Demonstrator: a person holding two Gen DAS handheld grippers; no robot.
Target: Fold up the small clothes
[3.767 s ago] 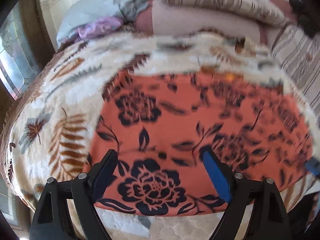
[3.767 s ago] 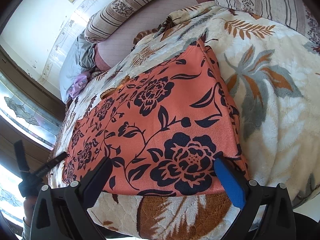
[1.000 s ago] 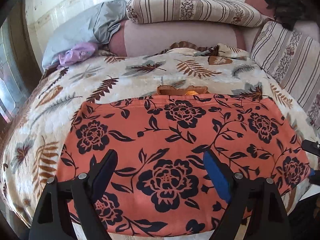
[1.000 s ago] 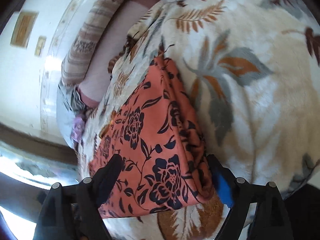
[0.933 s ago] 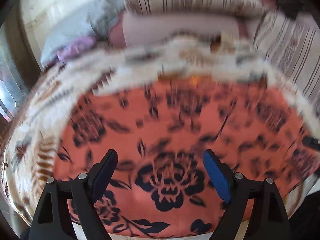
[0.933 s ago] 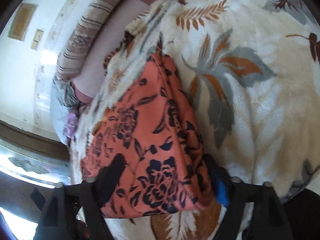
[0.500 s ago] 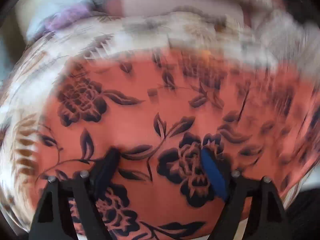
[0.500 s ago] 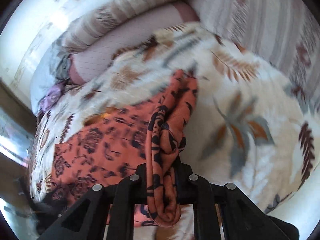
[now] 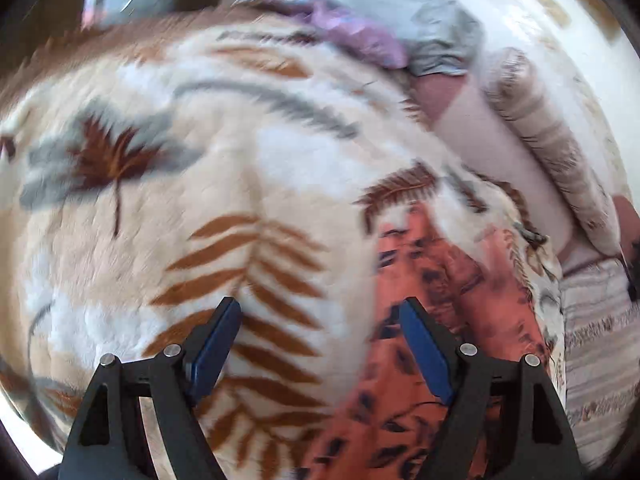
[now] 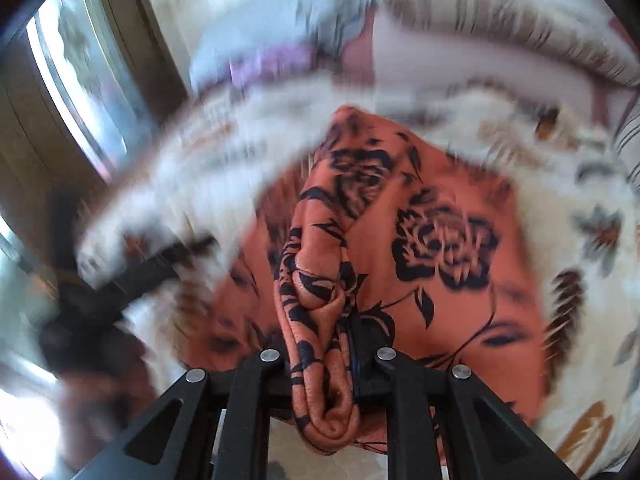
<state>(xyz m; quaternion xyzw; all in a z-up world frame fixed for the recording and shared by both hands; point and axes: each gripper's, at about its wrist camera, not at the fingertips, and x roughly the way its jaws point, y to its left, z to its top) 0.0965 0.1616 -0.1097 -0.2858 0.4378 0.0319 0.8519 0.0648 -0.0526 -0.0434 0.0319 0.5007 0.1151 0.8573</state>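
Observation:
An orange cloth with dark flowers point(image 10: 444, 240) lies on a leaf-patterned blanket point(image 9: 240, 184). My right gripper point(image 10: 324, 348) is shut on a bunched fold of the cloth's edge, lifted over the rest of the cloth. In the left wrist view the same orange cloth point(image 9: 448, 280) lies at the right. My left gripper point(image 9: 320, 340) hangs over the cloth's left border, jaws wide and closing. Its right pad point(image 9: 424, 348) is over the cloth and its left pad point(image 9: 216, 340) over the bare blanket; neither presses on anything. Both views are blurred.
Striped pillows point(image 9: 552, 148) and a pink bolster point(image 9: 480, 128) line the head of the bed. A grey cloth point(image 9: 400, 20) and a purple cloth point(image 9: 352, 32) lie in the far corner. A window point(image 10: 68, 80) stands to the left.
My right gripper shut on the cloth's right edge and carried it leftward over the cloth. My left gripper swung from the cloth's middle to its left border and rolled.

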